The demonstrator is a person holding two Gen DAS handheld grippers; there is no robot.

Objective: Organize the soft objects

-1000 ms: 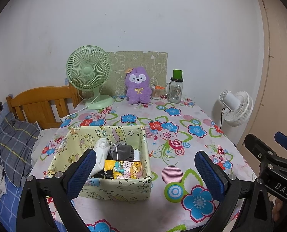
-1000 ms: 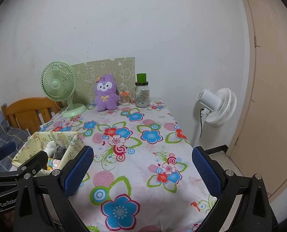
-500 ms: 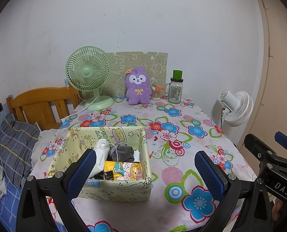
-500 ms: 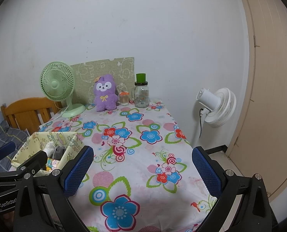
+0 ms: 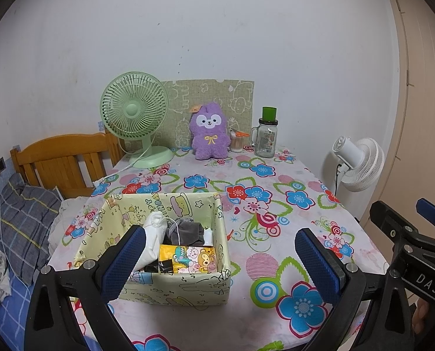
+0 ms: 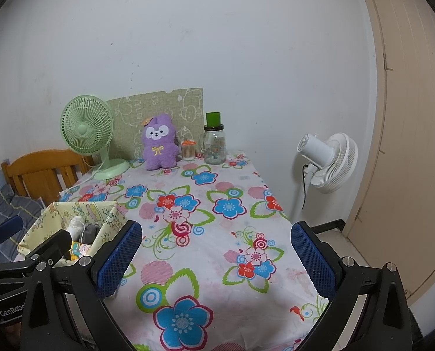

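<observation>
- The bench [image 5: 302,175], under its flowered cloth, is carrying everything; a green desk fan [image 5: 135,117] and a glass jar [image 5: 266,140] are standing along the far edge by the wall.
- The yellow fabric box [image 5: 170,288] is sitting near the front left corner, open side up, its long axis running roughly left to right across the left wrist view.
- The purple plush [image 5: 208,134] is sitting upright at the back, between fan and jar, facing the cameras, its long axis vertical and well apart from the box.
- Inside the box a white sock [image 5: 153,237] is lying slanted, a grey cloth [image 5: 185,231] is bunching beside it, and a cartoon-printed packet [image 5: 188,259] is lying flat in front.
- The left gripper [image 5: 217,259] is hovering over the box's near side with jaws spread wide and empty.
- The right gripper [image 6: 216,259] is hovering over bare cloth, jaws likewise spread and holding nothing.
- Judging the step as an approach: reaching for the plush's midbody and squeezing gently would likely be working best, keeping clear of the jar.
</observation>
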